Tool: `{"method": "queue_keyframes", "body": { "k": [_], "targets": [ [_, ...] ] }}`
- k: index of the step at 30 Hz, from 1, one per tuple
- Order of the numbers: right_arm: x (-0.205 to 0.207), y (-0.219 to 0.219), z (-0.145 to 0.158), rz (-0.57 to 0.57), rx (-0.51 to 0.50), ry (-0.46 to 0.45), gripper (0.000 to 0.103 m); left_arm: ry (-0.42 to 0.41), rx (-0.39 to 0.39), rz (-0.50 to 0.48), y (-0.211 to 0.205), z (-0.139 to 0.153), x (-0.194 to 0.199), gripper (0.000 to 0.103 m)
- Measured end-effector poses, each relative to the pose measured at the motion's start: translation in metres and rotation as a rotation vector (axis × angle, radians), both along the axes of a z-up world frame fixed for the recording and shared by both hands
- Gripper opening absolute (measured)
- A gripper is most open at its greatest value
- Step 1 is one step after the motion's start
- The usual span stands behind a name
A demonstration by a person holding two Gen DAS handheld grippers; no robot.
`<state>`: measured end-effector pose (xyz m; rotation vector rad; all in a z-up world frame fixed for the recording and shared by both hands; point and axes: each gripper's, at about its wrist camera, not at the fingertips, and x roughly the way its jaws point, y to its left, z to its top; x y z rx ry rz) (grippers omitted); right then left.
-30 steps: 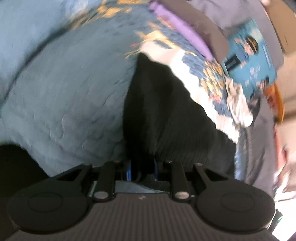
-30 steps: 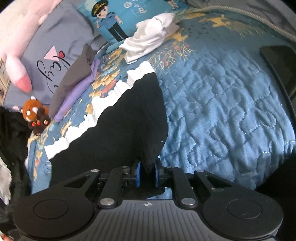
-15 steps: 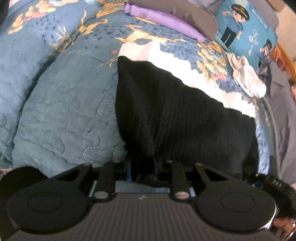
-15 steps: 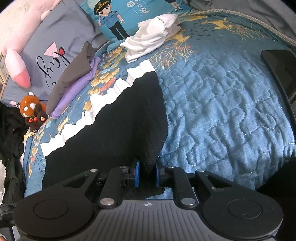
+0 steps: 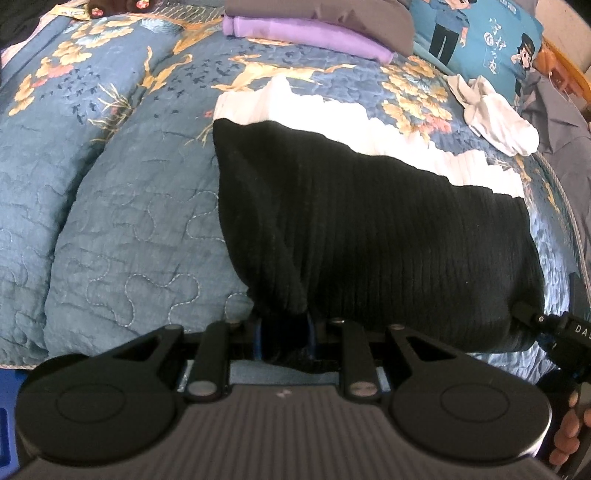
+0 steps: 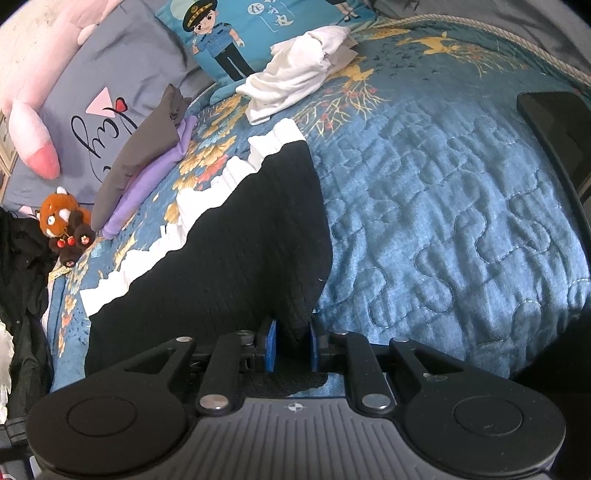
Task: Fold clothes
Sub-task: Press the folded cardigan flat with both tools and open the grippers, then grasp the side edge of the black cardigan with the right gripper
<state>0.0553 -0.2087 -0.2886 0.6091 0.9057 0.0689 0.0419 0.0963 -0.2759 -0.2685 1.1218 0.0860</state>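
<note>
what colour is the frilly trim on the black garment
White, on the trim of the black ribbed garment; clearest in the right wrist view.

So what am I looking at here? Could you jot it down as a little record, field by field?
surface: blue quilted bedspread
item being folded: black ribbed garment with a white ruffled edge
left gripper: shut on one near corner of the garment
right gripper: shut on the other near corner
already folded: purple and grey stack
unfolded: crumpled white cloth
also on bed: cartoon cushion, red panda plush
</note>
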Motion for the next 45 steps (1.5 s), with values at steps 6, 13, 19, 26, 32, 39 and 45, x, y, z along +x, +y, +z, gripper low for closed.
{"method": "queue_keyframes", "body": {
  "k": [6,13,19,26,32,39,45],
  "targets": [
    [0.001,0.001,0.001,-0.005,-0.001,0.005,0.016,-0.029,0.065,0.008,0.007,0.014,-0.006,0.074],
    [0.001,0.004,0.006,-0.018,-0.012,0.009,0.016,-0.067,0.124,0.024,0.018,0.032,-0.014,0.086],
    [0.003,0.018,0.03,0.022,-0.097,-0.053,0.013,-0.12,0.086,0.077,0.048,0.05,-0.028,0.086],
    [0.022,0.065,0.077,0.149,-0.245,-0.165,0.013,-0.116,0.161,0.093,0.068,0.056,-0.034,0.086],
    [0.036,0.144,0.098,0.392,-0.409,-0.256,0.013,-0.115,0.143,0.116,0.085,0.053,-0.044,0.086],
    [0.019,0.245,0.084,0.745,-0.691,-0.361,0.013,-0.107,0.151,0.128,0.1,0.051,-0.052,0.088],
    [-0.011,0.288,0.061,0.938,-0.884,-0.411,0.013,-0.098,0.137,0.162,0.112,0.049,-0.055,0.088]
  ]
}}
